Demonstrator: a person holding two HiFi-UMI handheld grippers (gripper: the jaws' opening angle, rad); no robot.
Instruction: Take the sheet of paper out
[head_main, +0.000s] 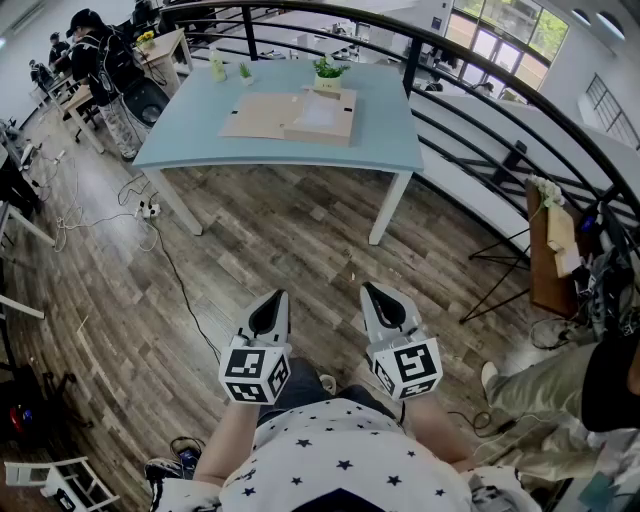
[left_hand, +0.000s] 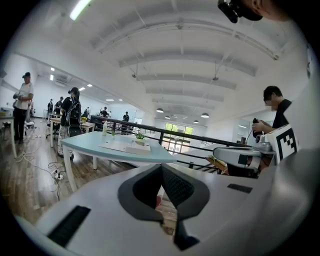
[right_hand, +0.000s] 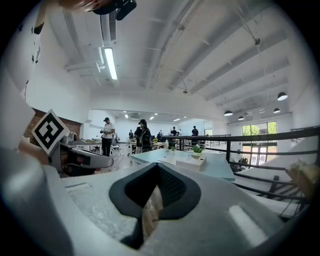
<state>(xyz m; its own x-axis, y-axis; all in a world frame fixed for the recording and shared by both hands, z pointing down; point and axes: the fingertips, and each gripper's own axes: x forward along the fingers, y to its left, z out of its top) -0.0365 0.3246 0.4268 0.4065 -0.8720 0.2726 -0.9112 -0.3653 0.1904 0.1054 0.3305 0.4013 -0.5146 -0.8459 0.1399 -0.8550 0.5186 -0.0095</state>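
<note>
A shallow box (head_main: 316, 136) on the table (head_main: 385, 150) holds the white sheet (head_main: 322, 113); a brown board (head_main: 255, 116) lies just beside its left; behind, a pot (head_main: 328, 86) holds a green plant (head_main: 328, 68); a bottle (head_main: 217, 66) stands near the far edge; the table is pale blue, on a wood floor (head_main: 290, 230) by a black railing (head_main: 470, 62). Left gripper (head_main: 278, 297) and right gripper (head_main: 372, 290) hover well short of the table, jaws pressed together, nothing between them.

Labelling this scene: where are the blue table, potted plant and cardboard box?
blue table (head_main: 385, 135), head view, bare right tabletop
potted plant (head_main: 328, 67), head view, its leaves
cardboard box (head_main: 256, 115), head view, left flap
</note>
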